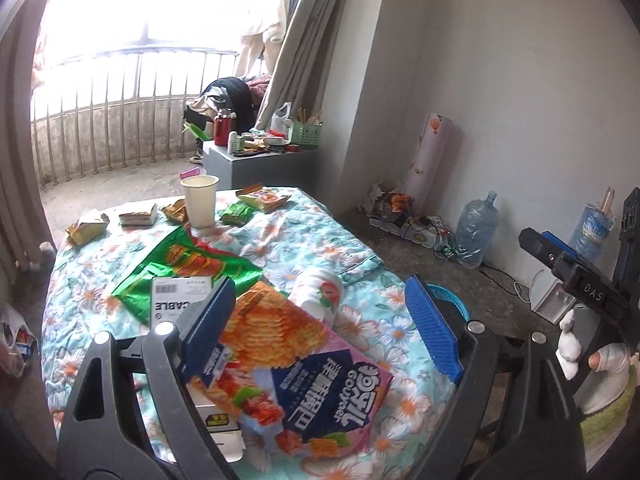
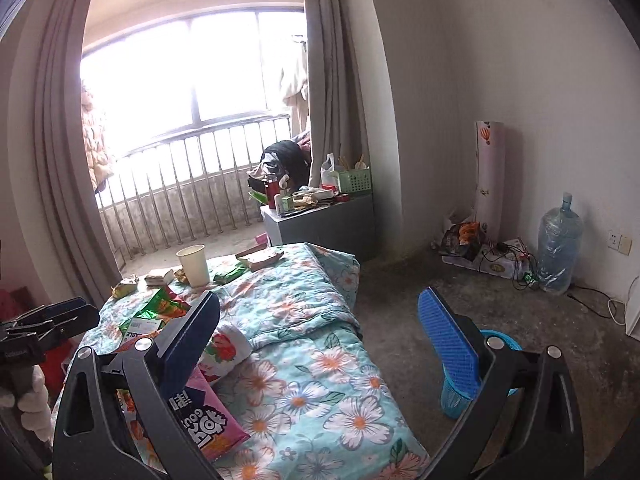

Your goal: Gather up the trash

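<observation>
On the floral quilt [image 1: 320, 240] below my left tool [image 1: 320, 320], wide and empty, lies a pink snack bag [image 1: 304, 364]; beyond it sit a green wrapper [image 1: 192, 268] and a paper cup [image 1: 200, 200]. My right tool [image 2: 332, 344] gapes too.

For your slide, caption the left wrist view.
Open left claw above a pink snack bag on the floral quilt.
</observation>
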